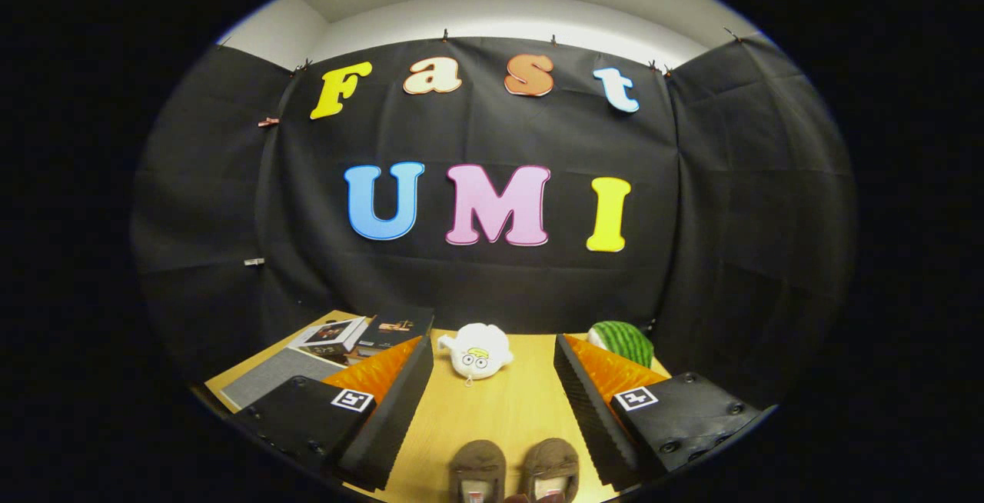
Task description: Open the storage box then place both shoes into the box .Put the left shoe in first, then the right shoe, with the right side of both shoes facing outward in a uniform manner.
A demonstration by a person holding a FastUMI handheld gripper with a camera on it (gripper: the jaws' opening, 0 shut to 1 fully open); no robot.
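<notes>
While the wooden counter (500, 411) lay wide and bare in the middle, the tool (492, 380) hung above it with fingers far apart, holding nothing, likely getting ready. Both brown shoes (513, 472) sat together between the fingers, toes pointing ahead.

A: The two brown shoes (513, 472) between the fingers are cut off, so just the toe ends show, and which is left I can't tell.

B: Same with the books (361, 334) at the table's (500, 411) far left corner, half behind one finger (384, 403). The green striped thing (624, 341) is partly hidden behind the other.
</notes>
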